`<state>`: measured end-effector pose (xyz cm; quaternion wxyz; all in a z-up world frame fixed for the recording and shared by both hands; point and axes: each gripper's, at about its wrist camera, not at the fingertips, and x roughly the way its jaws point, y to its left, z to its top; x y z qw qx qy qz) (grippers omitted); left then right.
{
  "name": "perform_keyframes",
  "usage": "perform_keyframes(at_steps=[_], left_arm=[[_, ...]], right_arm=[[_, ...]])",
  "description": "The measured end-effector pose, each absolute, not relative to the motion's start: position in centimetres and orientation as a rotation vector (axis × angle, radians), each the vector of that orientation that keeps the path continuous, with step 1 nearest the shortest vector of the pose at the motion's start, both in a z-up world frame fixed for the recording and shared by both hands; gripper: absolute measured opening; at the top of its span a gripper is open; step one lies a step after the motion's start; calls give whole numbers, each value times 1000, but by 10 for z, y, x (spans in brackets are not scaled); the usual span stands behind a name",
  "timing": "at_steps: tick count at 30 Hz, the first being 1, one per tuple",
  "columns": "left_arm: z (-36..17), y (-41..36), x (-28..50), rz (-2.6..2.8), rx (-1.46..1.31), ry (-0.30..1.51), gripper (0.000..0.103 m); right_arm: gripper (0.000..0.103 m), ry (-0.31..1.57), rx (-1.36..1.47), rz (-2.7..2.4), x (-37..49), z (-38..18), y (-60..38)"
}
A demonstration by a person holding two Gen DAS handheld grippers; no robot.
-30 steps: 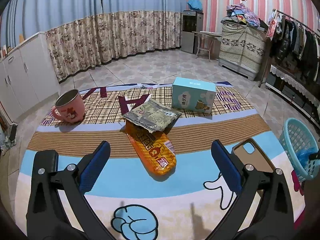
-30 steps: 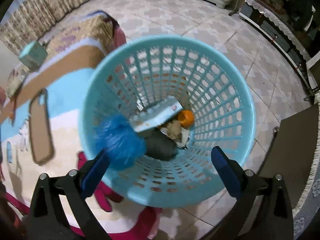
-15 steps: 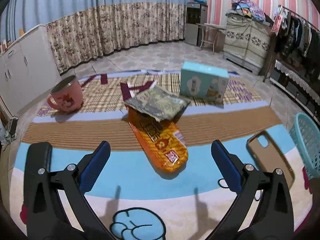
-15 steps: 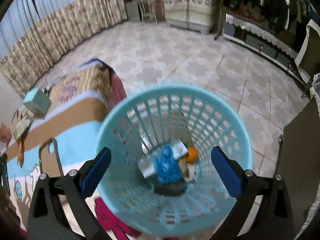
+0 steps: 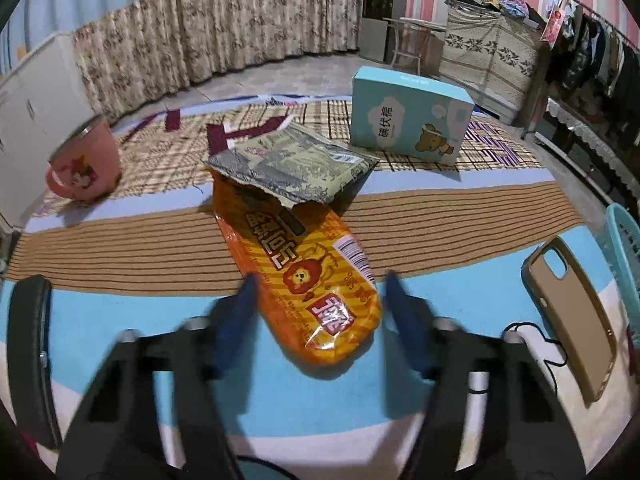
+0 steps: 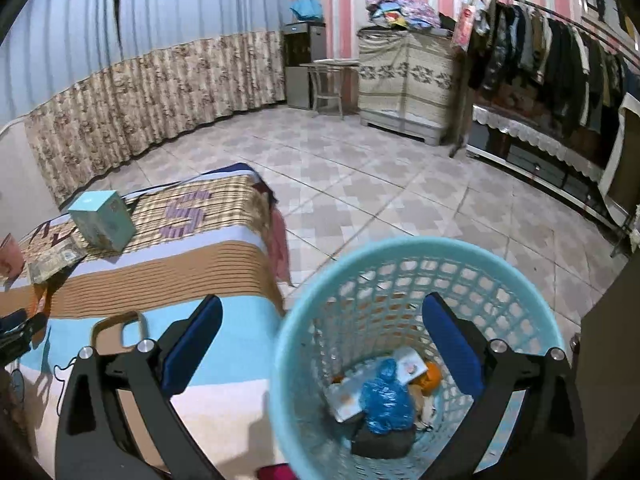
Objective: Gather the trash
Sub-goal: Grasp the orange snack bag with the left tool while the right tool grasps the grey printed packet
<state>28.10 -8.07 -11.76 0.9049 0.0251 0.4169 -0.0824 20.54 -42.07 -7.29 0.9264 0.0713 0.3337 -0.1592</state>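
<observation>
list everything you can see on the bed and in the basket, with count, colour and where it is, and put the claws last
Snack wrapper: one, orange, mid-bed, between left claw's jaws.
Grey packet: one, overlapping wrapper's far end.
Box: one, pale blue, far right on bed.
Mug: one, pink, far left.
Phone case: one, tan, right side of bed.
Basket: one, turquoise, beside bed.
Blue bag: one, in basket with other trash.
Left claw: jaws just closing around wrapper, blurred.
Right claw: open, empty, over basket.

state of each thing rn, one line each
orange snack bag: flat on blanket, between closing jaws
grey packet: torn, overlapping the bag
basket: upright, trash inside
pink mug: upright
left hand-held gripper: just closing
right hand-held gripper: open, empty
</observation>
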Motion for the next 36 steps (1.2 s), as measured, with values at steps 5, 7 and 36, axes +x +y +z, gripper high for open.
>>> perform_keyframes(at_steps=[5,7,36], left_arm=[[-116,-71,276,-216,61,864,7],[-107,-63,269,-208,85,851,6],[-50,117,278,-4,-11,703,6]], right_arm=[[98,664,106,-291,206,-63,-397],[98,657,91,-267,208,-56,-381],[90,792,-226,131,341,-98,-79]])
